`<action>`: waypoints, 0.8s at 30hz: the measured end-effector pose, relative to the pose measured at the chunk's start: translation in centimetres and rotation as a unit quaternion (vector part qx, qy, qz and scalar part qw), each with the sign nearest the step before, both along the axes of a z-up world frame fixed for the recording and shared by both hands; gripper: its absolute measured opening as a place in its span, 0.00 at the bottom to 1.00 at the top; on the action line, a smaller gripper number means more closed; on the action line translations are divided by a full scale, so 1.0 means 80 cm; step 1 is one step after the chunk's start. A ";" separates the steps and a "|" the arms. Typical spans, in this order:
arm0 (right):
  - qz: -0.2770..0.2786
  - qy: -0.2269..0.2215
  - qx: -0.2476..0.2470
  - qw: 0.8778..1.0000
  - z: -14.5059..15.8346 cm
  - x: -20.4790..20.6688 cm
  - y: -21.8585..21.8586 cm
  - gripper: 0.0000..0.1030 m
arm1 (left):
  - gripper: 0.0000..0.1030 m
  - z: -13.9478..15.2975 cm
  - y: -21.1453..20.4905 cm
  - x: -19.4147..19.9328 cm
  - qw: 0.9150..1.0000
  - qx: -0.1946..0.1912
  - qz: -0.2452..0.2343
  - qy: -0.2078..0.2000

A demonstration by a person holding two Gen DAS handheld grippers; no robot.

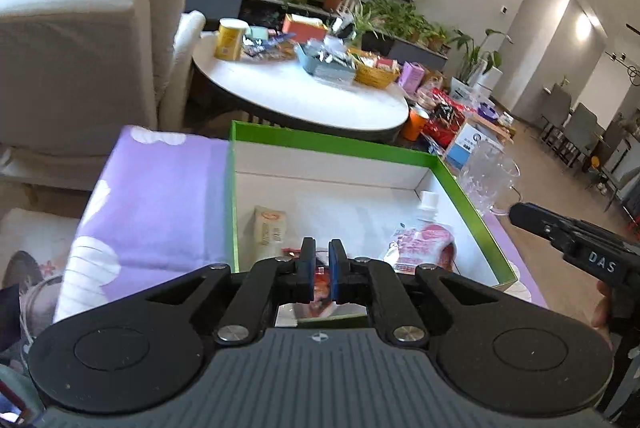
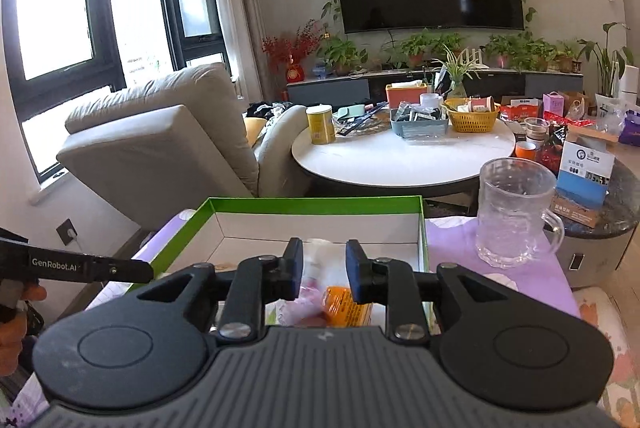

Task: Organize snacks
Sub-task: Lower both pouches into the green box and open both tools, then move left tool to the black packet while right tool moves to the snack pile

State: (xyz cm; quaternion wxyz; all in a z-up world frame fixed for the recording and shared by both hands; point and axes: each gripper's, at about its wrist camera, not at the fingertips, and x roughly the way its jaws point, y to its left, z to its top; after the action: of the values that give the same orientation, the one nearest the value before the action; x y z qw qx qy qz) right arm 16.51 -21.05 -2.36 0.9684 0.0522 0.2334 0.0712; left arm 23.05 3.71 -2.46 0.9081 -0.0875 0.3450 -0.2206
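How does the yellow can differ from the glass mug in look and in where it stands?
The yellow can is opaque, while the glass mug is clear. The can shows no handle; the mug has one on its side. The can stands on the round white table, while the mug stands nearer, on the purple cloth beside the green box. Both stand upright.

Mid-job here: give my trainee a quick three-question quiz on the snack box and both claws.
1. True or false: the left claw is wide open.
2. Which stands right of the green-rimmed box in the right wrist view? A) glass mug B) yellow can C) wicker basket
3. Which pouch in the box has a white screw cap?

Key: 1. False, its jaws are nearly together on a red snack packet. 2. A. 3. The pink spouted pouch.
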 end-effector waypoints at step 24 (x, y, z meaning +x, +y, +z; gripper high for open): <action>-0.015 0.029 -0.041 0.999 -0.037 -0.150 0.006 0.27 | 0.06 -0.082 0.023 -0.099 0.994 0.096 -0.001 0.046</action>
State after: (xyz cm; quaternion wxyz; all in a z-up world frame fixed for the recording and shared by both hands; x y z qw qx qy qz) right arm 4.53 -20.60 -5.29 0.9635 0.0177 0.2633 0.0450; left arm 15.12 5.56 -9.00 0.8951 -0.0092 0.4063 -0.1834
